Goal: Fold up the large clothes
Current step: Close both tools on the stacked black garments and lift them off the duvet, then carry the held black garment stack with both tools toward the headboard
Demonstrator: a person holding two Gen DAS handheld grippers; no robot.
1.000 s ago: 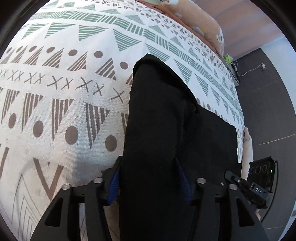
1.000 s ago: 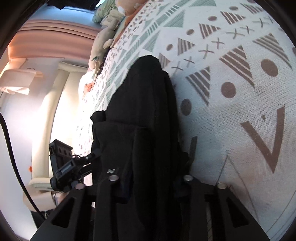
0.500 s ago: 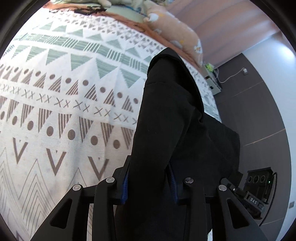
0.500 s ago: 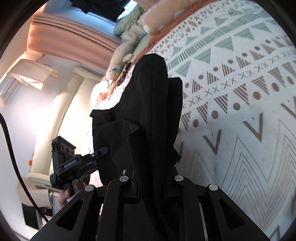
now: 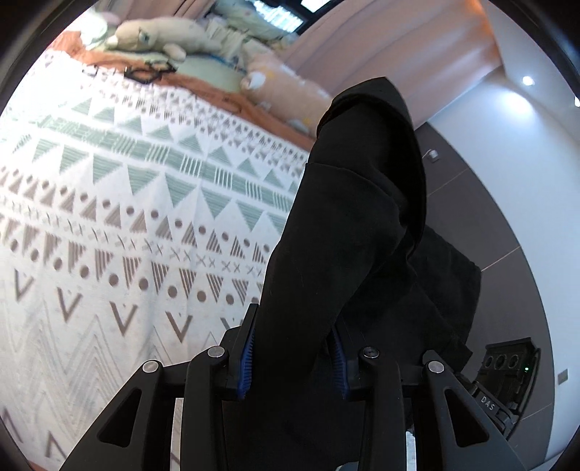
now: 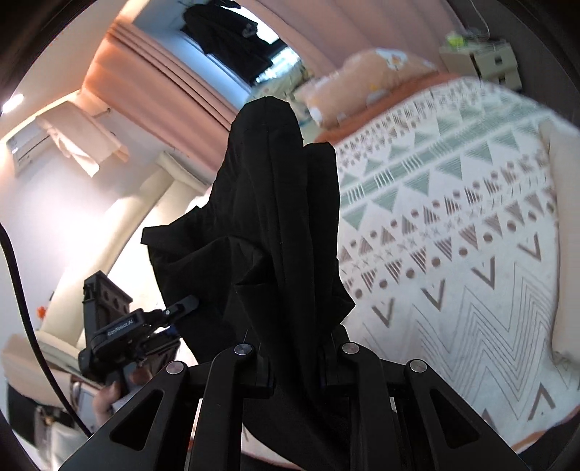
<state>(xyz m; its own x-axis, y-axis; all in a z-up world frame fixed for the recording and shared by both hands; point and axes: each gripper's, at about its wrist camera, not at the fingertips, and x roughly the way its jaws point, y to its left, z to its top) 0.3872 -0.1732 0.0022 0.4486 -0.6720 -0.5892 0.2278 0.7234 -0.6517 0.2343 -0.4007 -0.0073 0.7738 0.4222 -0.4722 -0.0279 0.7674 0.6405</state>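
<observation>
A large black garment (image 5: 355,235) hangs in the air above the bed, held up by both grippers. My left gripper (image 5: 293,355) is shut on one part of it, cloth bunched between the blue pads (image 5: 247,357). My right gripper (image 6: 295,358) is shut on another part of the black garment (image 6: 279,203), whose top folds over in front of the camera. The left gripper also shows at the lower left of the right wrist view (image 6: 145,322). The right gripper shows at the lower right of the left wrist view (image 5: 507,376).
A bed with a white patterned cover (image 5: 119,217) lies below and ahead. Pillows and a plush toy (image 5: 159,32) sit at its head. Pink curtains (image 6: 163,72) hang behind. A dark floor (image 5: 482,203) runs along the bed's right side.
Both grippers have lifted the black garment up off the bed and tilted upward; the bed's head, curtains and walls have come into view. Both stay shut on the cloth.
</observation>
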